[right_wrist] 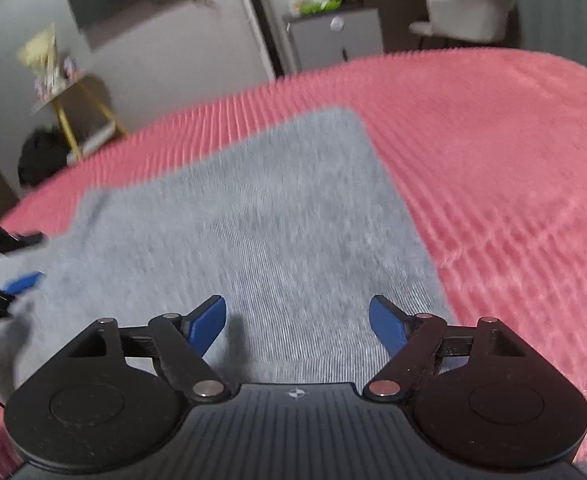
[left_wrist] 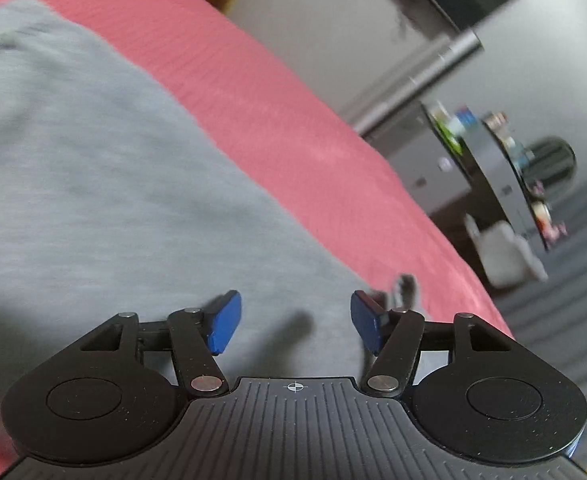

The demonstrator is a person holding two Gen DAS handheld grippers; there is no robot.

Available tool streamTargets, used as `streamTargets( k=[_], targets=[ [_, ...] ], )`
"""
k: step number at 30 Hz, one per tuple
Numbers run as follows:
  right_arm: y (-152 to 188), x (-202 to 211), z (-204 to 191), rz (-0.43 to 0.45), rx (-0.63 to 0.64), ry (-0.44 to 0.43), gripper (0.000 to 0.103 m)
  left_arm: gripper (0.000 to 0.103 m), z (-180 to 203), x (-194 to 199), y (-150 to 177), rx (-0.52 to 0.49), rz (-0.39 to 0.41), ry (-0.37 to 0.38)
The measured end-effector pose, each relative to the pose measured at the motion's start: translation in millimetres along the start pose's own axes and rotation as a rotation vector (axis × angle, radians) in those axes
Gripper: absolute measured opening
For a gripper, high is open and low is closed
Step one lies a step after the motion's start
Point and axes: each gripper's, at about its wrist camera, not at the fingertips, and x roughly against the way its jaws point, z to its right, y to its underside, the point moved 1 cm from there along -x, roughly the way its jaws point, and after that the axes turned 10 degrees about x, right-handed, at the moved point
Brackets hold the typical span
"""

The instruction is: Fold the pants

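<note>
Lying flat on the pink bedspread (right_wrist: pixel 493 152), the grey pants (right_wrist: pixel 277 216) were folded. Both the left gripper (left_wrist: pixel 295 322) and right gripper (right_wrist: pixel 297 326) hovered above them, fingers apart, gripping nothing.

- Soft, even indoor light is falling on the pink bedspread (right_wrist: pixel 513 168); no glare.
- Motion blur is smearing both views, worst beyond the bedspread.
- Fisheye bending is curving its edges.
- Faint finger shadows are lying on the grey pants (left_wrist: pixel 93 184).
</note>
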Motion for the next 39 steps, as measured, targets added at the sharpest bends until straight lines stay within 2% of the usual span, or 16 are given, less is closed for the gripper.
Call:
streamTargets(
  k=[2,4,7,9,12,13,14,17,21,22,26,29,31,33,37,39],
  targets=[
    [-1,2,-8,0.005,0.043,0.01,0.086,0.07,-15,26,-12,0.055,0.086,-0.017],
    [-1,6,-12,0.027,0.049,-0.024,0.086,0.077,-40,61,-21,0.136,0.173,-0.031],
    [-4,8,-4,0.037,-0.036,-0.095,0.086,0.077,-84,93,-31,0.243,0.228,-0.073],
    [-4,10,6,0.045,-0.121,-0.141,0.087,0.076,-112,101,-36,0.296,0.215,-0.066],
    [-3,7,19,0.043,-0.207,-0.165,0.087,0.073,-138,100,-40,0.372,0.175,0.006],
    [-3,7,21,0.045,-0.226,-0.172,0.087,0.066,-141,99,-42,0.39,0.166,0.003],
    [-3,8,24,0.046,-0.244,-0.177,0.087,0.065,-147,104,-44,0.407,0.169,-0.007],
    [-2,11,30,0.045,-0.278,-0.182,0.087,0.07,-151,121,-47,0.389,0.207,0.001],
    [-1,6,29,0.042,-0.287,-0.183,0.09,0.07,-152,105,-41,0.324,0.107,-0.092],
    [-1,5,28,0.041,-0.284,-0.18,0.09,0.07,-155,101,-37,0.31,0.101,-0.088],
    [-2,5,23,0.041,-0.254,-0.173,0.093,0.071,-159,90,-32,0.325,0.083,-0.007],
    [-1,6,24,0.04,-0.251,-0.177,0.092,0.068,-160,84,-36,0.403,0.039,0.073],
    [-1,6,27,0.043,-0.273,-0.183,0.092,0.067,-156,87,-36,0.383,0.041,0.137],
    [0,6,28,0.045,-0.286,-0.186,0.093,0.067,-153,86,-37,0.359,0.049,0.139],
    [0,5,25,0.045,-0.263,-0.18,0.093,0.068,-167,72,-42,0.46,0.122,0.096],
    [0,5,24,0.045,-0.25,-0.177,0.093,0.068,-172,70,-49,0.499,0.159,0.123]
  ],
)
